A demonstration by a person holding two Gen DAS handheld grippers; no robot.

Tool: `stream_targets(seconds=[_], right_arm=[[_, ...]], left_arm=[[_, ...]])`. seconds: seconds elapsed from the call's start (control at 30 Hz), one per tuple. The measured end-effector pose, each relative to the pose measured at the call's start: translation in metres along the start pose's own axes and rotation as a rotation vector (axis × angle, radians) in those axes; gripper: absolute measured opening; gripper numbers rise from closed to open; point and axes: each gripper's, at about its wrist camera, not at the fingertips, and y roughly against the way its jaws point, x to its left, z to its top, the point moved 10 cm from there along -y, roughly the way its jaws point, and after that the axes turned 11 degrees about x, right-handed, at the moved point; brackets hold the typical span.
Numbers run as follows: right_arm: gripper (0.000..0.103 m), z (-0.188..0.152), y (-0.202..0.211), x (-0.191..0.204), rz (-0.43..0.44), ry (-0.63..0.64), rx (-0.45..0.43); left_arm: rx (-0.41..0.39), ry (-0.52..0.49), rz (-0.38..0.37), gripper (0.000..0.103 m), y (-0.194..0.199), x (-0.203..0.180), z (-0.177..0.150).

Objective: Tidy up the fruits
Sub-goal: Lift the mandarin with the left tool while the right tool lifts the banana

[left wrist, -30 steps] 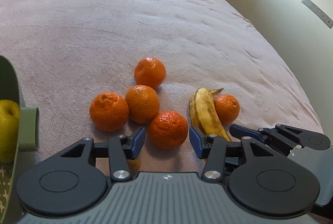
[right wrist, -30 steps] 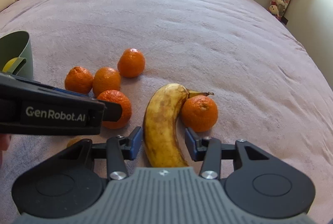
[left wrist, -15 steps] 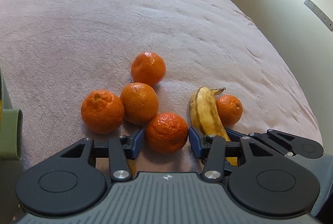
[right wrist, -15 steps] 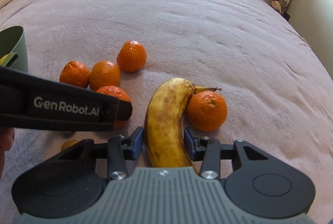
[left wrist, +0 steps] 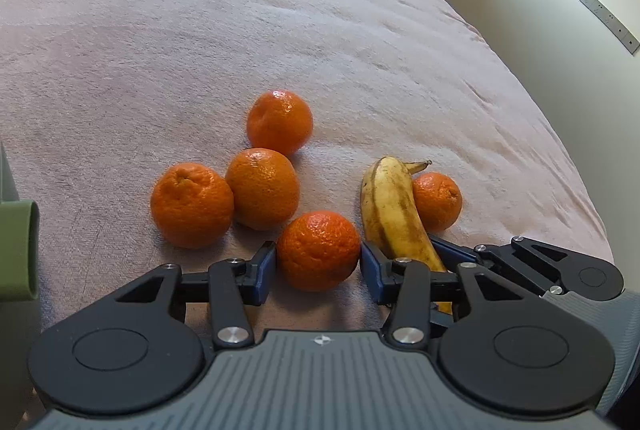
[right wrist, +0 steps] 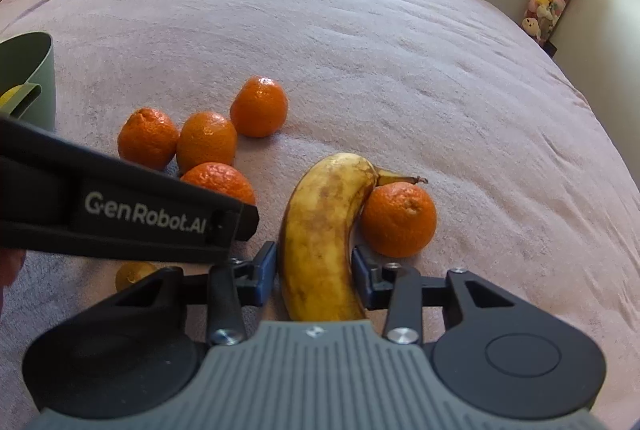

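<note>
Your left tool [left wrist: 318, 264] has just been closing; its pads flank the near mandarin [left wrist: 319, 250] at its widest, touching or nearly so, though I cannot tell that they bite yet. Your right tool [right wrist: 314, 272] has also been closing and brackets the banana [right wrist: 322, 230] low on its body. Judge the mandarin light, firm and apt to roll on the soft bed [left wrist: 280, 30]: squeeze across the middle. The banana looks ripe and spotted, so it bruises easily; grip gently, mid-body. Count five mandarins, one banana, plus a yellow fruit in the green bowl [right wrist: 36, 70] at left.
</note>
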Motion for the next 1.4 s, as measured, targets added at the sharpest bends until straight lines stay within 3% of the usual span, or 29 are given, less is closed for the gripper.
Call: stream_targets(seconds=[0.6,0.9,1.03,1.4], right_arm=[[0.036,0.001,0.032,0.008,-0.010,0.027,-0.052],[0.036,-0.014,0.030,0.009,0.055,0.005,0.073],[0.037,-0.019,0.021,0.006,0.104,-0.061,0.133],[0.038,-0.019,0.008,0.004,0.142,-0.132,0.154]], left_arm=[[-0.086,-0.058,0.051,0.050,0.050,-0.015,0.001],[-0.071,-0.061,0.065,0.050,0.070,-0.013,-0.018],[-0.059,-0.052,0.059,0.050,0.074,-0.009,-0.026],[-0.085,-0.025,0.065,0.050,0.094,0.003,-0.026]])
